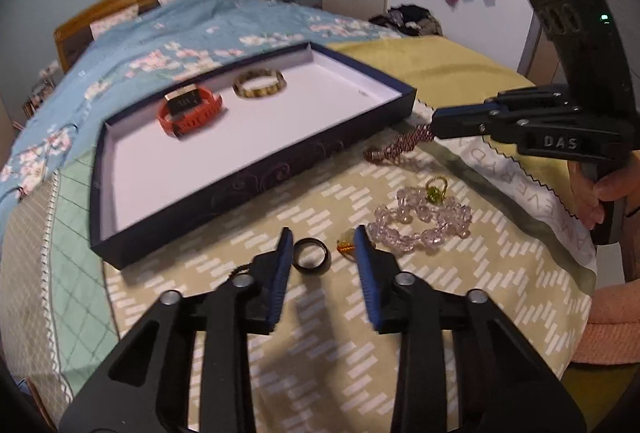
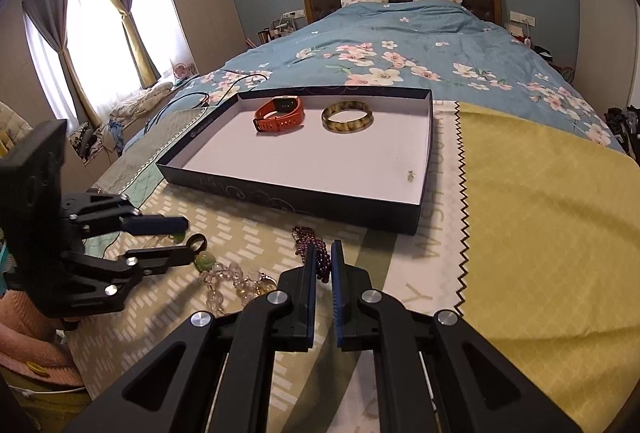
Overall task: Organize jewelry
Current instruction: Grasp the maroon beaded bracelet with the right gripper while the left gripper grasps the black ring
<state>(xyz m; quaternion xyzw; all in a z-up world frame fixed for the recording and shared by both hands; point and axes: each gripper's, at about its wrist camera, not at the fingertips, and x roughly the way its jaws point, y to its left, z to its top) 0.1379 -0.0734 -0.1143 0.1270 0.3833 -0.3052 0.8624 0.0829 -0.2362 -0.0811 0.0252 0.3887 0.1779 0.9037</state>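
A dark blue tray (image 1: 256, 175) (image 2: 296, 199) with a white floor lies on the bed and holds an orange watch (image 1: 190, 109) (image 2: 279, 114) and a mottled bangle (image 1: 259, 83) (image 2: 347, 117). My left gripper (image 1: 322, 247) (image 2: 185, 236) is open around a black ring (image 1: 311, 253) (image 2: 197, 243) on the patterned cloth. My right gripper (image 2: 324, 256) (image 1: 434, 125) is shut on a purple beaded bracelet (image 2: 314, 247) (image 1: 396, 149). A clear bead bracelet (image 1: 420, 221) (image 2: 230, 283), a green-stone ring (image 1: 435, 191) and an amber ring (image 1: 346, 241) lie nearby.
A yellow-green cloth (image 2: 540, 217) (image 1: 440, 65) covers the bed to the right of the tray. A blue floral duvet (image 2: 400, 45) lies beyond it. A pink sleeve (image 1: 612, 329) is at the bed's edge.
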